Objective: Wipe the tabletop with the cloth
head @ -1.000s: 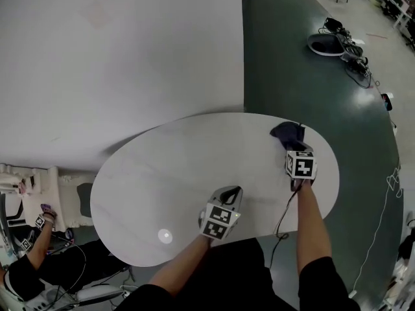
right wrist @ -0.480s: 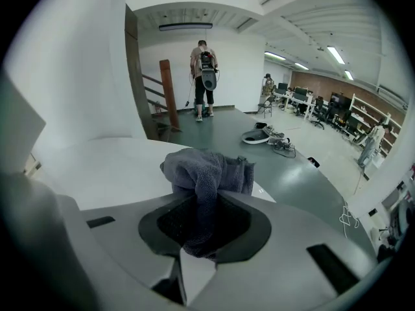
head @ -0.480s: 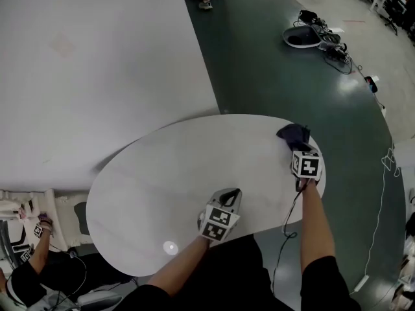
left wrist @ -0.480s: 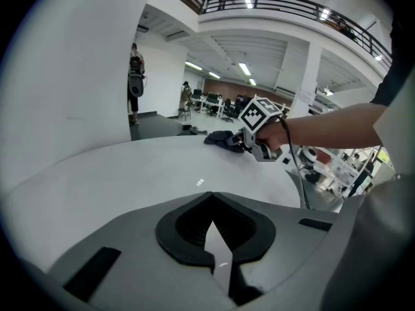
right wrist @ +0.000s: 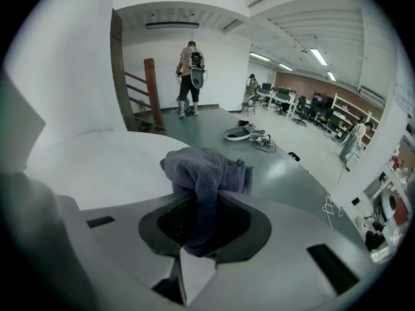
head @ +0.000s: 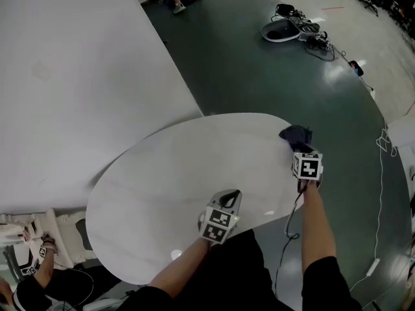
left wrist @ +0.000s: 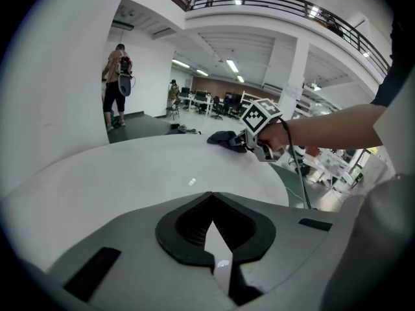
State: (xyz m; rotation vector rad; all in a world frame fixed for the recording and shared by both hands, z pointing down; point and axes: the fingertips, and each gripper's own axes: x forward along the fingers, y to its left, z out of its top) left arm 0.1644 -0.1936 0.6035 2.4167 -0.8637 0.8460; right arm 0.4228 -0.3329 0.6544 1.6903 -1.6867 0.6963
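cloth (head: 295, 135) dragged nearer tabletop (head: 181, 173) edge, right hand-held gripper (head: 299, 149) clamped.

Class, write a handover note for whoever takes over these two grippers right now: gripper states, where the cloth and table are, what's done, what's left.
Right gripper: shut on the dark grey cloth, which is bunched ahead of the jaws at the far right edge of the white oval tabletop.
Left gripper: shut, empty, over the near edge.
Done: the cloth is gripped and at the table. The surface shows no marks, so the wiped area cannot be told.
Left: sweep the cloth across the top, probably leftward.
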